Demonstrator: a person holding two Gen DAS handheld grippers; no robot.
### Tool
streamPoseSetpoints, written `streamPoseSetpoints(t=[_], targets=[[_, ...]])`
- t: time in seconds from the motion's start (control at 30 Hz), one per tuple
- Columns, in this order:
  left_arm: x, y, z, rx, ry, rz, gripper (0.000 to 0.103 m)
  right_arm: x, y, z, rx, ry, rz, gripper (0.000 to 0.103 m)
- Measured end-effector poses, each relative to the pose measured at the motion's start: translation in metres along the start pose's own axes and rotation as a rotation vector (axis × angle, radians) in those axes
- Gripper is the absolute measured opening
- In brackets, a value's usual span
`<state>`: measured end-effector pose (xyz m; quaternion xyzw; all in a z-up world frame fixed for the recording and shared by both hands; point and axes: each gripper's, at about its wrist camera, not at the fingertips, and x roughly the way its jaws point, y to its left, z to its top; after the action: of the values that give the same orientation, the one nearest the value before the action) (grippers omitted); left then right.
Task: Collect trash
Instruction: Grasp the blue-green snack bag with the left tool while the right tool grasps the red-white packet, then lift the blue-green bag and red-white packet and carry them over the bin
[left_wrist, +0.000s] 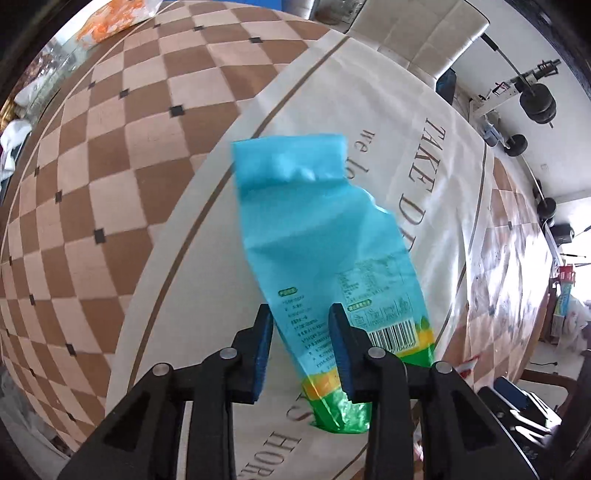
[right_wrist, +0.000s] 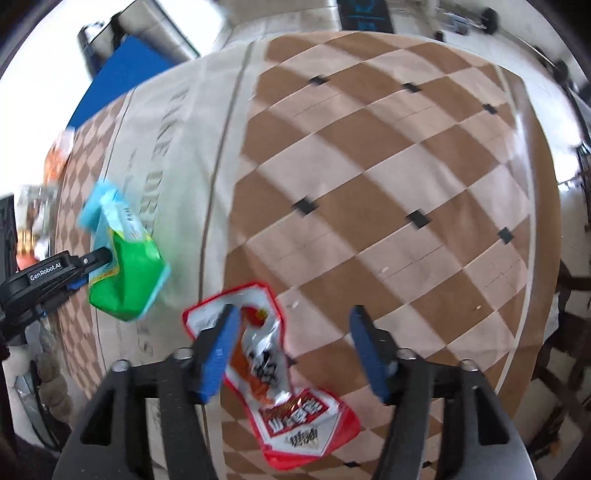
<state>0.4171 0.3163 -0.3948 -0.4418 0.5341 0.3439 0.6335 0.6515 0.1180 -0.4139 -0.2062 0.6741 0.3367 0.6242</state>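
Blue-green wrapper (left_wrist: 325, 236) and red wrapper (right_wrist: 273, 373): the two pieces of trash, read left to right against the cream table runner (left_wrist: 436, 177). At left, I see the left gripper (left_wrist: 301, 325) with its pads set on either side of the blue-green wrapper's lower half; the film fills the gap, and the right wrist view shows the bag hanging crumpled from those fingers (right_wrist: 99, 258), clear of the checkered tablecloth (right_wrist: 388, 177), so I judge it clamped. Its long axis runs away from the fingers, over the runner's lettering. At centre, the runner's brown border line (right_wrist: 221, 177) marks the boundary; the red wrapper lies just to the right of it, flat on the checks. At right, my right gripper (right_wrist: 291, 314) stands wide open, the wrapper's upper end beside its left pad (right_wrist: 218, 350) and its right pad (right_wrist: 369, 354) well apart from the foil. The wrapper's long axis runs roughly along the fingers, slanting toward the right pad at its near end. I judge the right gripper nearer, needing a slight leftward shift before closing across the narrow waist.
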Motion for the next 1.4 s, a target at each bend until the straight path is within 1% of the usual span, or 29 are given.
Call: streamPoseSetpoints(t=[0.03,0.07,0.1,0.13,0.17,0.2,0.23,0.3,0.37,0.4,0.43,0.47,0.57,0.6,0.63,0.7,0.8,0.83,0.93,0.97,1.13,1.17,1.2,1.23,1.27,1.3,1.33,1.37,1.4], targets=[[-0.002,0.005,-0.003,-0.030,0.005,-0.022,0.030,0.003,0.006,-0.003,-0.021,0.006,-0.011,0.073],[-0.008,0.013,-0.004,-0.088,0.005,-0.074,0.030,0.007,0.011,-0.006,-0.038,0.014,-0.019,0.073],[-0.011,0.017,-0.007,-0.119,-0.001,-0.114,0.030,0.011,0.015,-0.009,-0.046,0.021,-0.020,0.073],[-0.016,0.018,-0.008,-0.141,-0.006,-0.149,0.033,0.013,0.016,-0.011,-0.045,0.024,-0.019,0.073],[-0.020,0.016,-0.009,-0.155,-0.017,-0.172,0.041,0.016,0.018,-0.012,-0.041,0.027,-0.018,0.073],[-0.024,0.013,-0.007,-0.150,-0.027,-0.172,0.045,0.018,0.018,-0.013,-0.037,0.027,-0.017,0.073],[-0.025,0.009,-0.004,-0.137,-0.032,-0.165,0.051,0.018,0.018,-0.014,-0.029,0.025,-0.016,0.073],[-0.017,-0.009,0.004,-0.112,-0.015,-0.138,0.052,0.019,0.016,-0.015,-0.015,0.019,-0.023,0.074],[-0.005,-0.015,0.002,-0.087,0.031,-0.122,0.052,0.019,0.014,-0.015,-0.004,0.012,-0.033,0.074],[0.006,-0.022,0.006,-0.067,0.048,-0.095,0.052,0.017,0.010,-0.016,-0.001,0.011,-0.035,0.074],[0.009,-0.022,0.007,-0.051,0.037,-0.071,0.058,0.017,0.010,-0.016,0.002,0.011,-0.036,0.074],[0.012,-0.030,0.010,-0.027,0.034,-0.042,0.060,0.017,0.009,-0.017,0.004,0.010,-0.038,0.074],[0.022,-0.044,0.012,0.031,0.051,0.043,0.060,0.016,0.011,-0.020,-0.005,0.007,-0.044,0.075],[0.027,-0.048,0.012,0.055,0.059,0.081,0.060,0.015,0.009,-0.021,-0.008,0.009,-0.045,0.077],[0.031,-0.053,0.014,0.073,0.063,0.107,0.065,0.014,0.008,-0.022,-0.009,0.013,-0.044,0.078],[0.036,-0.058,0.014,0.098,0.068,0.159,0.066,0.017,0.010,-0.025,-0.018,0.029,-0.037,0.079],[0.041,-0.068,0.012,0.138,0.065,0.191,0.066,0.027,0.020,-0.031,-0.050,0.051,-0.045,0.079],[0.041,-0.071,0.010,0.154,0.068,0.214,0.066,0.032,0.023,-0.032,-0.063,0.062,-0.050,0.079],[0.041,-0.077,-0.001,0.196,0.065,0.255,0.067,0.044,0.033,-0.039,-0.097,0.085,-0.073,0.079],[0.042,-0.077,-0.006,0.213,0.064,0.270,0.068,0.046,0.036,-0.043,-0.113,0.076,-0.086,0.080],[0.045,-0.065,-0.028,0.239,0.071,0.296,0.069,0.050,0.050,-0.059,-0.175,0.024,-0.165,0.079],[0.046,-0.063,-0.034,0.244,0.070,0.299,0.069,0.051,0.054,-0.063,-0.197,0.009,-0.192,0.077],[0.049,-0.065,-0.035,0.247,0.067,0.302,0.069,0.052,0.059,-0.069,-0.218,-0.011,-0.227,0.072],[0.049,-0.064,-0.040,0.249,0.063,0.301,0.069,0.052,0.061,-0.073,-0.228,-0.028,-0.232,0.071],[0.049,-0.064,-0.045,0.247,0.061,0.300,0.069,0.049,0.063,-0.078,-0.246,-0.058,-0.225,0.059],[0.049,-0.065,-0.047,0.245,0.058,0.299,0.068,0.047,0.065,-0.082,-0.256,-0.070,-0.213,0.034],[0.049,-0.063,-0.049,0.243,0.055,0.294,0.067,0.046,0.067,-0.085,-0.258,-0.068,-0.195,0.031],[0.050,-0.063,-0.055,0.242,0.053,0.289,0.066,0.046,0.067,-0.087,-0.258,-0.070,-0.195,0.031],[0.053,-0.064,-0.053,0.241,0.051,0.288,0.066,0.047,0.067,-0.088,-0.259,-0.072,-0.192,0.030]])
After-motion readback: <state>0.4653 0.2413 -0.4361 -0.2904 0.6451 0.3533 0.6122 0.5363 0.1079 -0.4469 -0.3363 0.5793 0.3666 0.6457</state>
